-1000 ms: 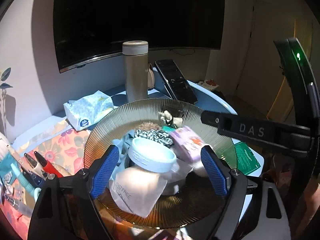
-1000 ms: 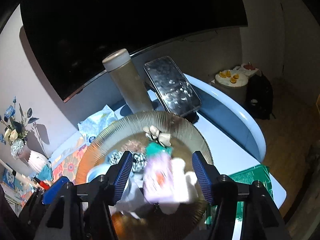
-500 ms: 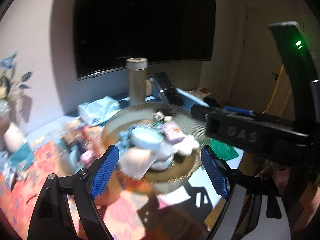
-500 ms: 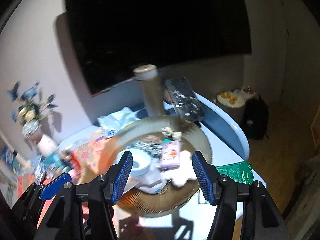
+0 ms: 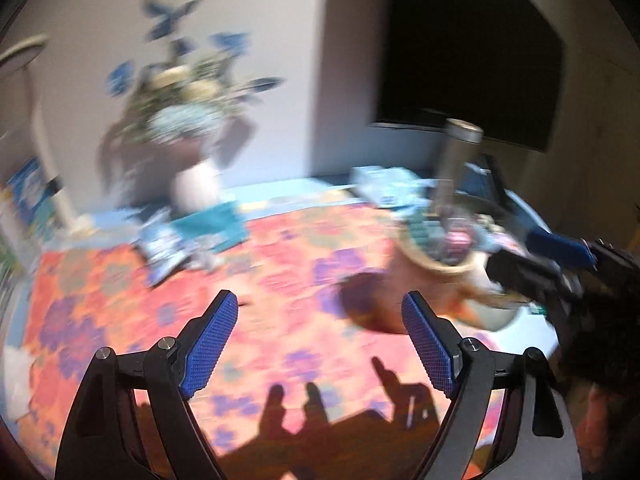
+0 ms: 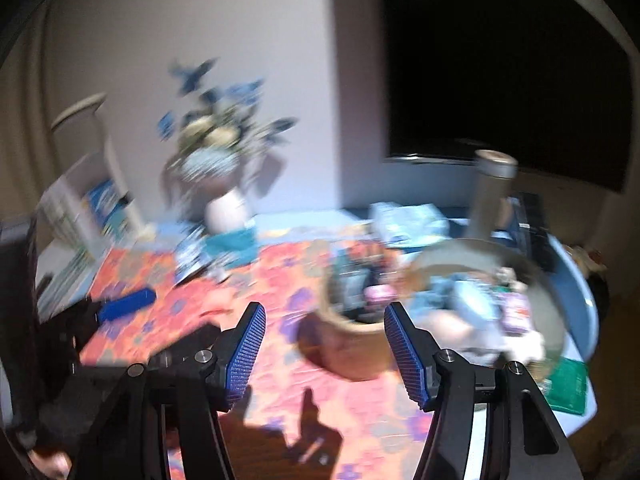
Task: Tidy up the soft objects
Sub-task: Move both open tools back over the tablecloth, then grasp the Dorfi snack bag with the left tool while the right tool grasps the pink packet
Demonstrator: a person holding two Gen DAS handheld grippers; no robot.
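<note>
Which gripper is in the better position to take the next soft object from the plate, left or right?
Probably right. The right gripper is open, with the plate of soft objects just beyond its right finger. The left gripper, also open, faces bare floral tablecloth; the plate sits far right.

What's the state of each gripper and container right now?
left gripper: open, empty, above the floral cloth.
right gripper: open, empty.
ribbed plate: upright, piled with soft items, details blurred.
round basket: upright on floral cloth, holds small items.
tumbler: standing, lid on.
flower vase: standing, flowers in.
</note>
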